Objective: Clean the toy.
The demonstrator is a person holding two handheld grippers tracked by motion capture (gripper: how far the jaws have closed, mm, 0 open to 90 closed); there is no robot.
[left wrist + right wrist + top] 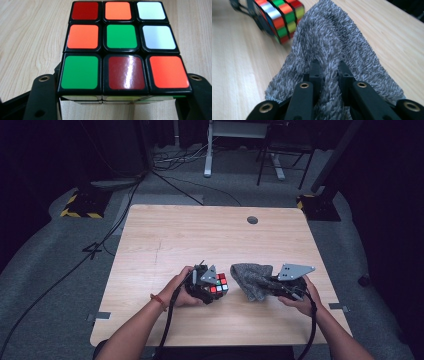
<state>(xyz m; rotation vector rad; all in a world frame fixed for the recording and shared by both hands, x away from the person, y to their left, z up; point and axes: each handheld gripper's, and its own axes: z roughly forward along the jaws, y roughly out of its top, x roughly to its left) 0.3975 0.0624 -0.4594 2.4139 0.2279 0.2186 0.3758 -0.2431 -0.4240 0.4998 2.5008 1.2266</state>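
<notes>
High view: our left tongs (216, 287) clamp the scrambled plastic puzzle cube (220, 283); right tongs (260, 282) pinch the grey fuzzy cloth (251, 277), apparently poised to wipe the cube next.

cube (122, 47): red, orange, green, white, black-edged | cloth (337, 42): mottled grey
</notes>
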